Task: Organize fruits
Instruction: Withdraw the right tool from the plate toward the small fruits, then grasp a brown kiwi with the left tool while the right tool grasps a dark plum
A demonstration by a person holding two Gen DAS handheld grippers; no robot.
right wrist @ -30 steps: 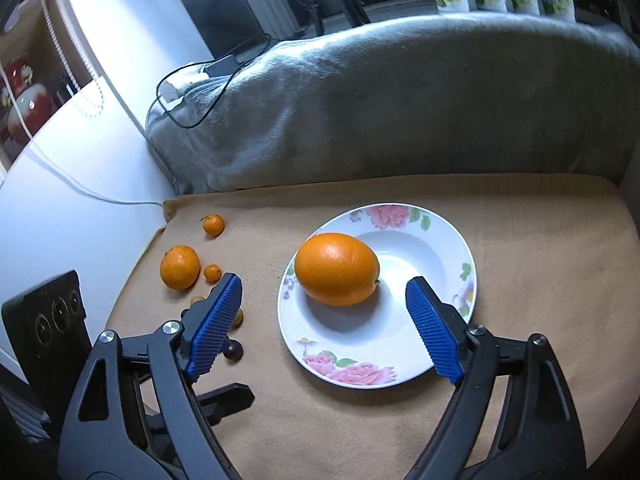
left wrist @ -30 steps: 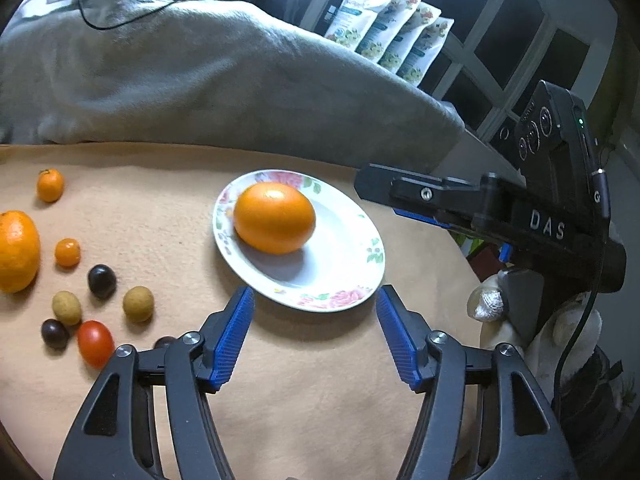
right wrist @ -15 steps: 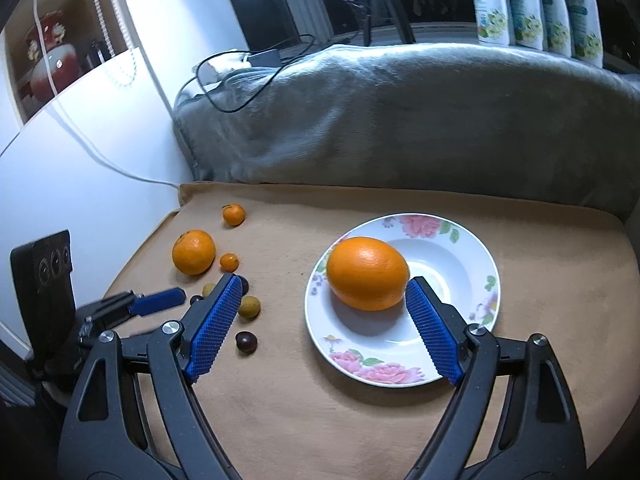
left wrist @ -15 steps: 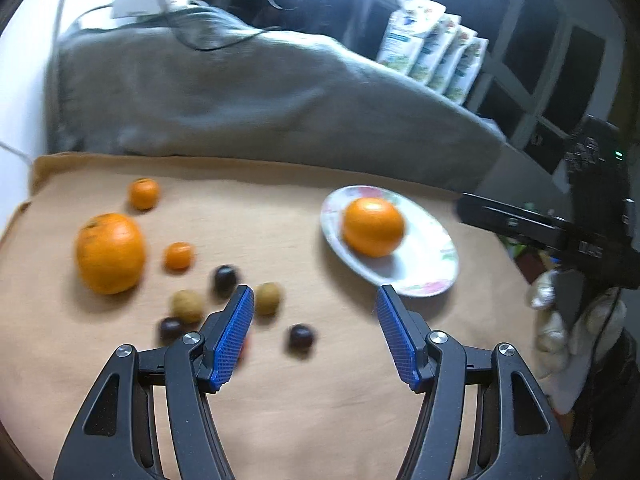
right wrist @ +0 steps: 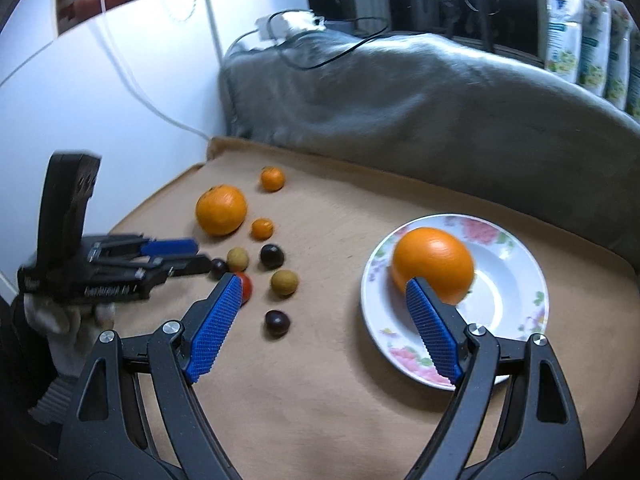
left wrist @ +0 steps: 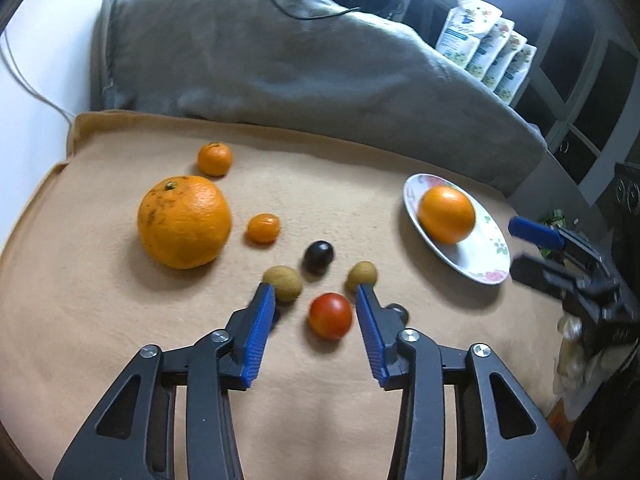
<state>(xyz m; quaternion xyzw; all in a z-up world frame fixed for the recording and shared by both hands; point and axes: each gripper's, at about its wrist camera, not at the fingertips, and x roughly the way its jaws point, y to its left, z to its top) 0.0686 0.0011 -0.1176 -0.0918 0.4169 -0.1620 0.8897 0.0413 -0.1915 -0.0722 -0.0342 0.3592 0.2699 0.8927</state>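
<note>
Left wrist view: the left claw [left wrist: 314, 294] has swung away from the flowered plate [left wrist: 486, 258], which a second ago sat just ahead of it and now lies at the right of the frame, and has come over the cluster of small fruit in the middle. Its jaws have just been closing and now stand narrowed on either side of the red cherry tomato [left wrist: 330, 315], which lies between the blue pads with a gap on each side; nothing is pinched yet. I judge the tomato to be the next fruit meant for the plate, where one orange [left wrist: 447, 213] already rests.

Around the tomato lie two tan longan-like fruits [left wrist: 285, 282], a dark grape-like fruit [left wrist: 318, 256], a big orange [left wrist: 184, 221] at centre left and two small mandarins [left wrist: 263, 228], all on the tan cloth [left wrist: 120, 340] over the tabletop.

The right wrist view adds what the left cannot show: the right claw [right wrist: 324, 292] hangs wide open and empty, its right pad in front of the plated orange [right wrist: 432, 264], and the gloved hand [right wrist: 64, 320] holding the left claw [right wrist: 196, 256] appears at the left edge. It also shows a dark fruit [right wrist: 277, 322] lower down in full, of which the left view gives only a sliver behind a pad. From here the tomato [right wrist: 245, 287] is half hidden by the right claw's left pad.
</note>
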